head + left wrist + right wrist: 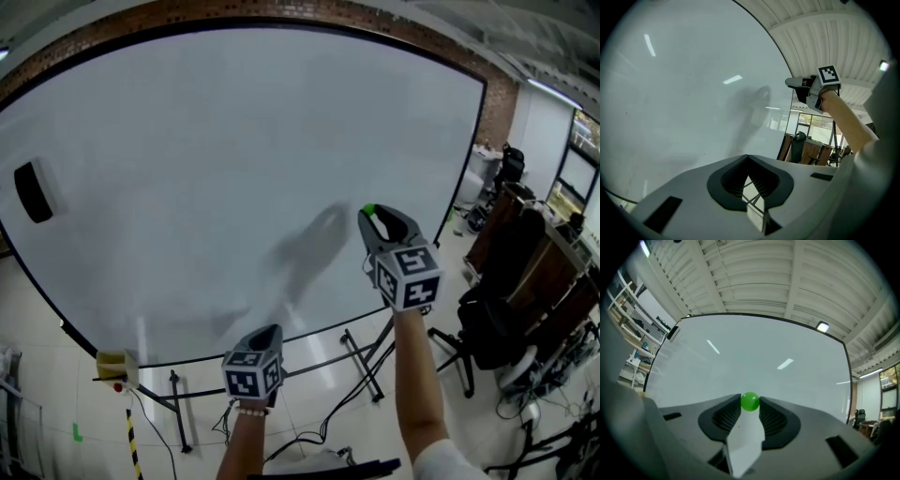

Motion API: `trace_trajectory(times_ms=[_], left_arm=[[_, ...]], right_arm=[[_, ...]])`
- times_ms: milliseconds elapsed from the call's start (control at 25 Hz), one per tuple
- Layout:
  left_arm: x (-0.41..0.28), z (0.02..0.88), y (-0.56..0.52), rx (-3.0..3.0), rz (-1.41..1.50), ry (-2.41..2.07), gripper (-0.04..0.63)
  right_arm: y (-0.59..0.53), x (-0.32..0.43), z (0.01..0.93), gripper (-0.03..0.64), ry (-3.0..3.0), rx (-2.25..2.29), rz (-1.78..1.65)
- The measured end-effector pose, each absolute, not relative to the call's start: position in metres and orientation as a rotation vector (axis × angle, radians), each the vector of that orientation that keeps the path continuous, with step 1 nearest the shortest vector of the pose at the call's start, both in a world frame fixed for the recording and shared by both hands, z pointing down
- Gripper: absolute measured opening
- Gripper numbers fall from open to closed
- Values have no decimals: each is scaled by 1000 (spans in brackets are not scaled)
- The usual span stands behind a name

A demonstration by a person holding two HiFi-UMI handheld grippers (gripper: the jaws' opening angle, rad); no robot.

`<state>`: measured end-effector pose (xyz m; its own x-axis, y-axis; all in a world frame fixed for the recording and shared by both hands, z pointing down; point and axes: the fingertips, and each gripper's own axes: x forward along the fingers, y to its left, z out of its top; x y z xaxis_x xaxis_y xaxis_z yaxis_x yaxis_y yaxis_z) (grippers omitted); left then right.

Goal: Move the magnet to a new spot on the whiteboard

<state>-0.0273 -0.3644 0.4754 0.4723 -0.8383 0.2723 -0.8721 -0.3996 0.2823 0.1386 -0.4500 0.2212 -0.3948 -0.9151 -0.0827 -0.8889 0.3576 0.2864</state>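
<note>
My right gripper (370,216) pinches a small green round magnet (750,401), frame right, before the big glossy white whiteboard (234,141); left gripper (748,157) clenched, empty; brick wall (281,11) above, pale tiled floor (56,366) below.

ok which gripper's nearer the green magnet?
Right. The right gripper has the green magnet clamped between its fingers, up by the whiteboard. The left gripper is lower and to its left, shut, empty.

Whiteboard (187,141) broadly bare; a dark block (33,192), perhaps an eraser, sits near its left edge.
</note>
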Motion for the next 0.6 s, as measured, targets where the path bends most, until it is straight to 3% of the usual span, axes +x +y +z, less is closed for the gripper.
trace_trajectory(times_ms=[600], left_arm=[[-46,473,-368,2314,106,-1467,-6]], right_arm=[[-477,62,198,131,-2478,1519,-587]])
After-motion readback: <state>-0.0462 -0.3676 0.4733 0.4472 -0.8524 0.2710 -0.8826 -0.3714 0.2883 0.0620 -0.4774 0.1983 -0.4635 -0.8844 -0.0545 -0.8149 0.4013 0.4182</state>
